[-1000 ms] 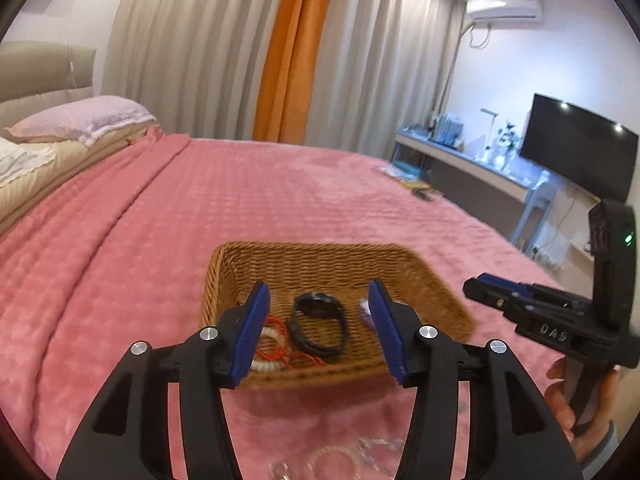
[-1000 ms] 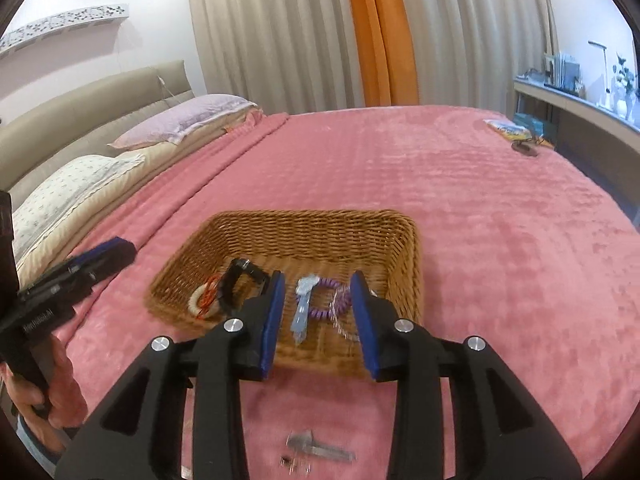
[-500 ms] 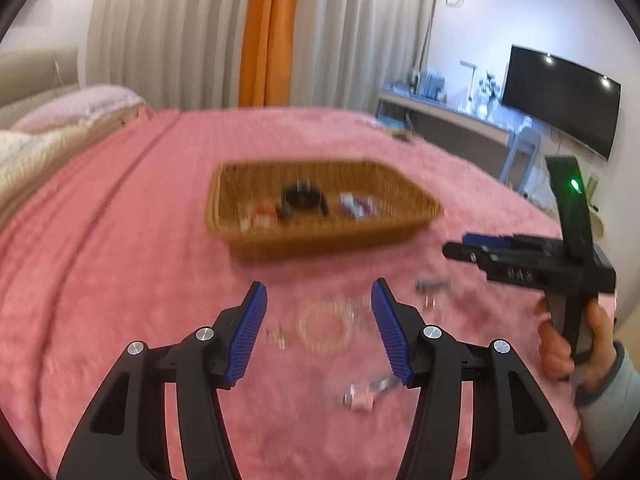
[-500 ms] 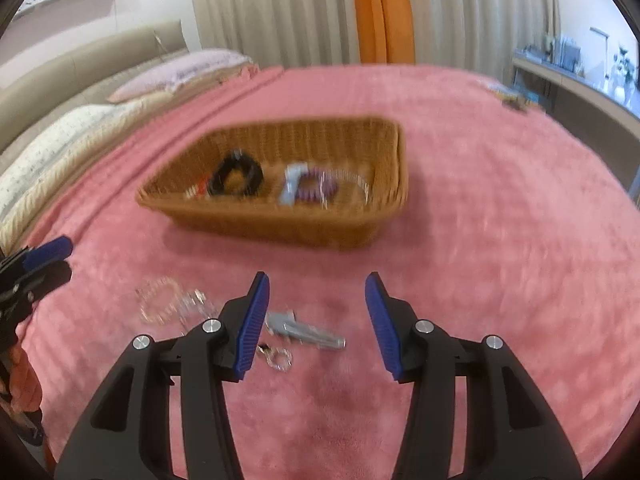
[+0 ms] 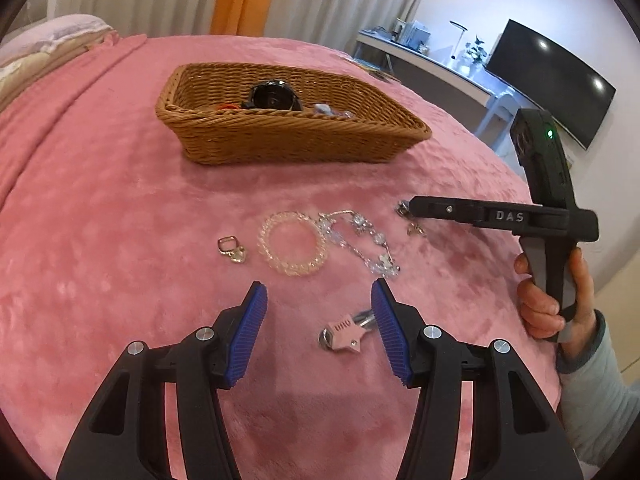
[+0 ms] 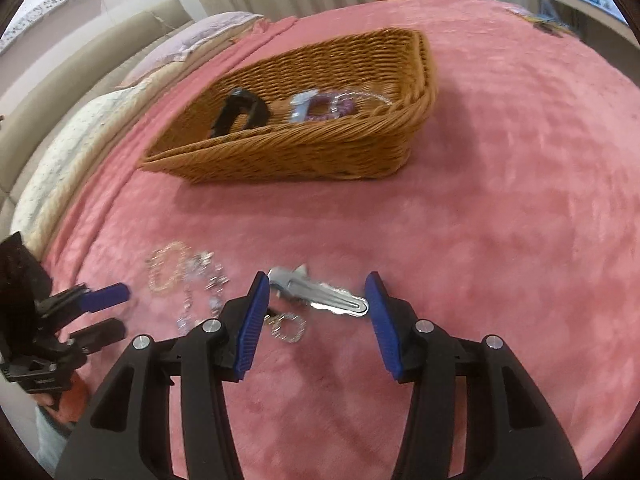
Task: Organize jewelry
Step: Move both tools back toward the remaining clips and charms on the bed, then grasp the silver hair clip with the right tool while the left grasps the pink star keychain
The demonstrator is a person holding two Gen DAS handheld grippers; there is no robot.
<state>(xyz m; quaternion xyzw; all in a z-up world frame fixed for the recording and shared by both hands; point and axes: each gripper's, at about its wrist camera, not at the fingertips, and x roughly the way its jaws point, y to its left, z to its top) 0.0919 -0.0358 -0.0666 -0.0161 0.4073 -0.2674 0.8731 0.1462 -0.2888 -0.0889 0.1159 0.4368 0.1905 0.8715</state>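
A wicker basket (image 5: 248,136) (image 6: 320,156) on the pink bedspread holds a black watch (image 5: 272,97) (image 6: 240,114), a purple bracelet (image 6: 328,106) and other pieces. Loose on the bed lie a clear bead bracelet (image 5: 291,243) (image 6: 166,266), a crystal chain (image 5: 362,240), a ring (image 5: 231,249) and a pink hair clip (image 5: 345,330). My left gripper (image 5: 318,330) is open above the pink clip. My right gripper (image 6: 316,320) (image 5: 416,204) is open around a silver hair clip (image 6: 320,292), with small earrings (image 6: 289,326) beside it.
Pillows (image 6: 80,136) and a headboard lie to the left. A desk (image 5: 432,64) and a monitor (image 5: 552,80) stand beyond the bed's right edge. The bedspread (image 6: 500,200) stretches right of the basket.
Both grippers have pulled back from over the basket and dropped toward the loose jewelry on the bed. Both stay open, and the right one has opened wider.
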